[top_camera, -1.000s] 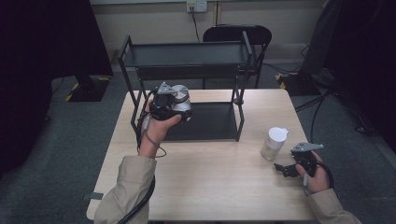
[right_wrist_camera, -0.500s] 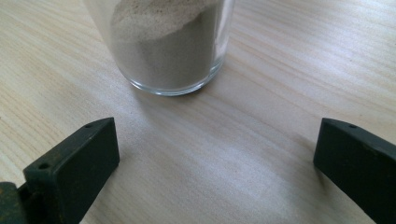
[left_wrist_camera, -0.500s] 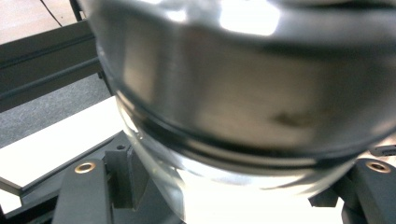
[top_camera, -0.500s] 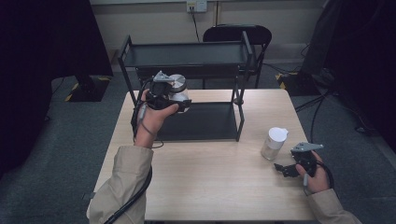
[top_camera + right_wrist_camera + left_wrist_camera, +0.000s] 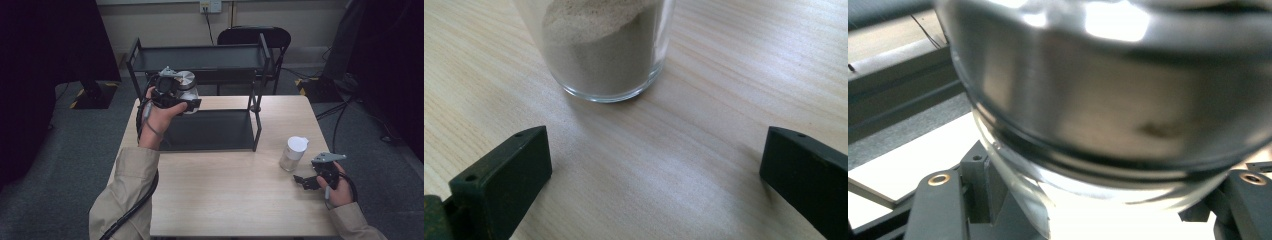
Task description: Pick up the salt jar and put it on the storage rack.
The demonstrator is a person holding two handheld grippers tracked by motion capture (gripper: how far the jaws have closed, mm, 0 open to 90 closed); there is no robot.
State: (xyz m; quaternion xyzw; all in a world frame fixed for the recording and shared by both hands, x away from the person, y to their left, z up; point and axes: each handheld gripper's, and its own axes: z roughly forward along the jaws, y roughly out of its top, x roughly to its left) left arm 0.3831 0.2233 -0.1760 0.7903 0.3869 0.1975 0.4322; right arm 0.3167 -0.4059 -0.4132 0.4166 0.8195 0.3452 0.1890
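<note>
Left tool (image 5: 186, 102) clamped on a metal-lidded jar (image 5: 186, 86) above the rack (image 5: 200, 60) by the table's (image 5: 225, 200) left edge, right tool (image 5: 306, 181) apart, facing a powder jar (image 5: 294, 153) near the right edge

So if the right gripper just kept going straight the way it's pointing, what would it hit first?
Most likely the glass jar of pale powder. The right gripper has open jaws aimed at its base across bare table, with nothing between them.

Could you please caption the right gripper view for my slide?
Open right gripper rests on the wooden table, facing a powder-filled glass jar.
</note>
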